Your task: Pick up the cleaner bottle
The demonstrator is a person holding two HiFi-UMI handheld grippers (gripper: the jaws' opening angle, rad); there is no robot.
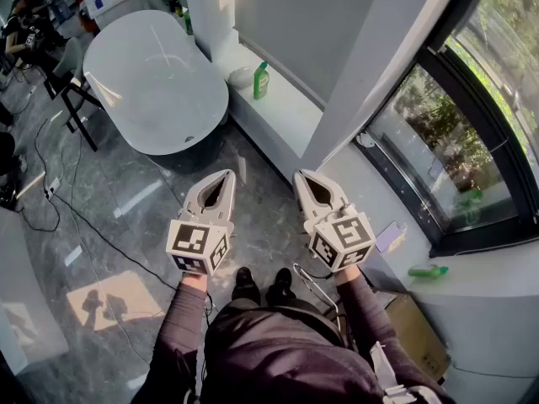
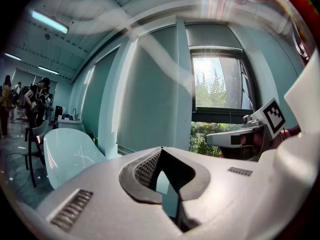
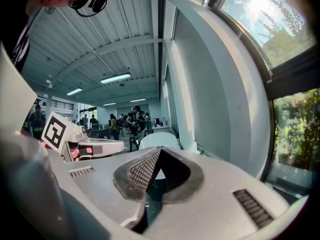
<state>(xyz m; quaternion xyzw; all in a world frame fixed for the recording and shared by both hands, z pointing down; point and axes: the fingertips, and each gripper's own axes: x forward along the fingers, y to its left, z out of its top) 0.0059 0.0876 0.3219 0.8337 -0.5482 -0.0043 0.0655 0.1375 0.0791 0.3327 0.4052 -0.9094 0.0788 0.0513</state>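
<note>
Head view: the bottle (image 1: 261, 81) was green and stood upright on the white ledge (image 1: 295, 116) below the wall, just past the end of the tub (image 1: 152, 82).
Neighbour: a pale round thing (image 1: 240, 77) sat just beside the bottle, on the tub side.
Second green item (image 1: 428, 271): it lay flat on the sill (image 1: 484, 297) by the window, at the person's right. It was too small to tell whether it was also a cleaner.
Why placed so: the ledge seemed to serve as a bathside shelf. The bottle stood near its front edge, so it looked reachable from the floor side.
Right gripper view: only the bottle's green top (image 3: 202, 152) showed, far off along the ledge.
Left gripper (image 1: 228, 175): its jaws were clenched tip to tip with nothing between them. It was held level in front of the body.
Right gripper (image 1: 301, 176): it was likewise closed and empty, tipped slightly down, and side by side with the left.
Why held so: this looked like a carrying pose, with both grippers aimed up the room toward the ledge.
Stage: approach. Both grippers were well apart from the bottle, and whichever took it would need its jaws spread first.
</note>
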